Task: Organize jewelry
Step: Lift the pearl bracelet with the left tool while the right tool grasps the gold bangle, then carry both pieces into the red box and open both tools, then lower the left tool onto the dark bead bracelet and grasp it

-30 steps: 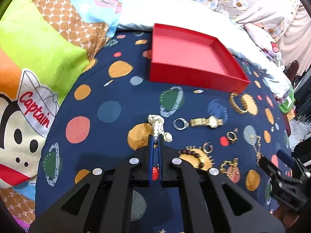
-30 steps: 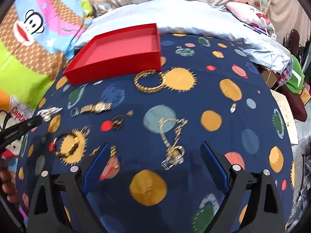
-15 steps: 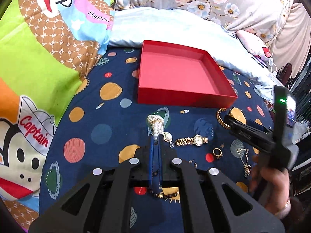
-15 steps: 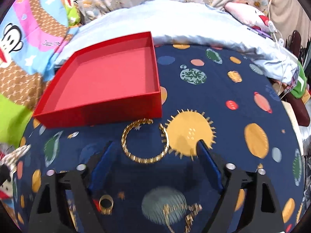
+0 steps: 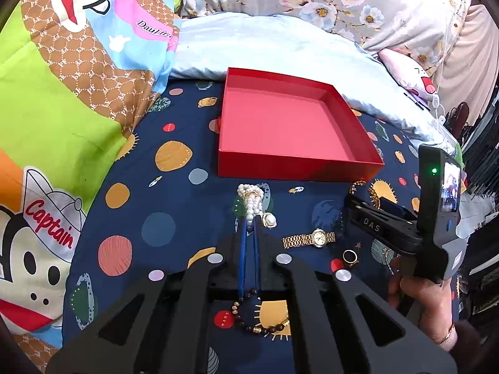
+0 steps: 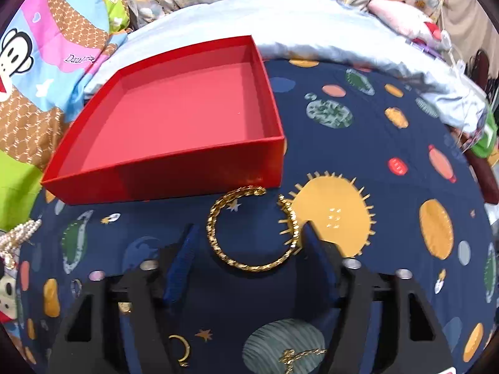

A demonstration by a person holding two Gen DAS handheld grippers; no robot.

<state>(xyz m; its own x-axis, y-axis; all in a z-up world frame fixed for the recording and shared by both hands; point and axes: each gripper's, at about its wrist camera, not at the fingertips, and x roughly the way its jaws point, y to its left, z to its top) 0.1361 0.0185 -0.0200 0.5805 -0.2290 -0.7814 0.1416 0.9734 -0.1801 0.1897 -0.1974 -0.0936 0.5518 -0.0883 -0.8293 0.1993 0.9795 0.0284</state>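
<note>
The left tool [image 5: 249, 230] pinched the limp, light pearl strand [image 5: 252, 200]; the right tool [image 6: 246, 243], spread, straddled the stiff gold bangle [image 6: 249, 227], best gripped across its rim.

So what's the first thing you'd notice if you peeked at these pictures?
The big empty red cardboard tray jumps out first, sitting on the navy planet-print bedspread. Just in front of it, the left claw is shut on a white pearl bracelet. The right claw is open around a twisted gold open bangle lying at the tray's near corner.
</note>
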